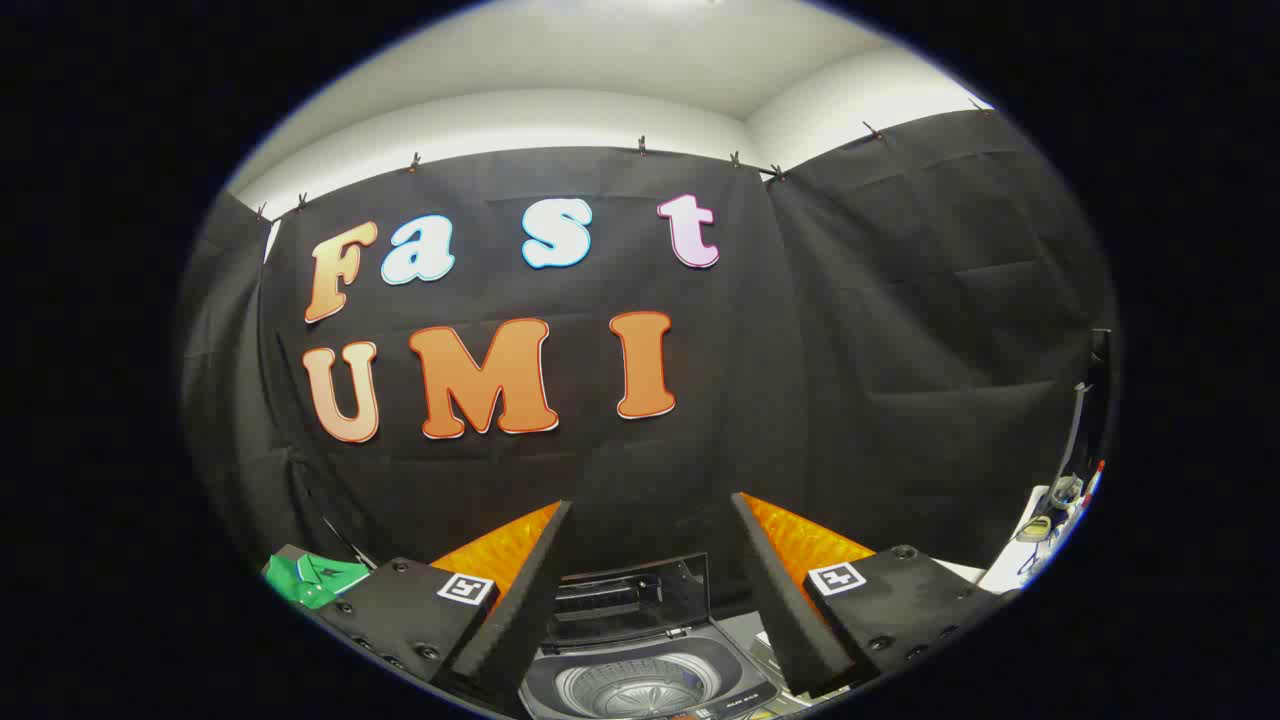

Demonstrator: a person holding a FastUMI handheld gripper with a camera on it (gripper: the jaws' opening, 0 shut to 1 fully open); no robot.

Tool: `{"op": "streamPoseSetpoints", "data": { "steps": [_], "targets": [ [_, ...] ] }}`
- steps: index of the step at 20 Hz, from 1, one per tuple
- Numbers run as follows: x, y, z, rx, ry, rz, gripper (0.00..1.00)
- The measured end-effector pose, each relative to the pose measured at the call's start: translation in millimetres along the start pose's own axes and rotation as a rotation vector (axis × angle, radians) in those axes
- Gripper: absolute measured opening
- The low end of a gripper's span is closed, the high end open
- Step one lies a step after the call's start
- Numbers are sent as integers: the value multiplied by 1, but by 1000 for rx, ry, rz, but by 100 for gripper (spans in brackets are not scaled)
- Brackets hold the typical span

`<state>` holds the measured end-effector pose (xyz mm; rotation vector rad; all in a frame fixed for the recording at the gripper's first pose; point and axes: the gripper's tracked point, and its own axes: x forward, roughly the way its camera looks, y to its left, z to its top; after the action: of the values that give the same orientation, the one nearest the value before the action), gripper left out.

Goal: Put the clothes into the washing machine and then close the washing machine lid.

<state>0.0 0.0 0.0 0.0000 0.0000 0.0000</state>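
Green clothes (315, 578) lie beside spread, empty fingers (650, 510).

A white table (1005, 572) carries what looks like small clutter (1045, 515).

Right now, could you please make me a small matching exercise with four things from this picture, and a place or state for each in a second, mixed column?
Things:
1. washing machine lid
2. green garment
3. tool
4. washing machine drum

Places or states:
A. lies to the left, beside the tool's left finger
B. open, fingers apart, holding nothing
C. raised, standing up behind the tub opening
D. seen below and between the two fingers, nothing visible inside it

Pairs: 1-C, 2-A, 3-B, 4-D
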Motion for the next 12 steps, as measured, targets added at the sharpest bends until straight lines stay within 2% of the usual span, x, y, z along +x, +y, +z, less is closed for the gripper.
{"op": "streamPoseSetpoints", "data": {
  "steps": [12],
  "targets": [
    [-8,3,1,-2,0,-11,99]
  ]
}}
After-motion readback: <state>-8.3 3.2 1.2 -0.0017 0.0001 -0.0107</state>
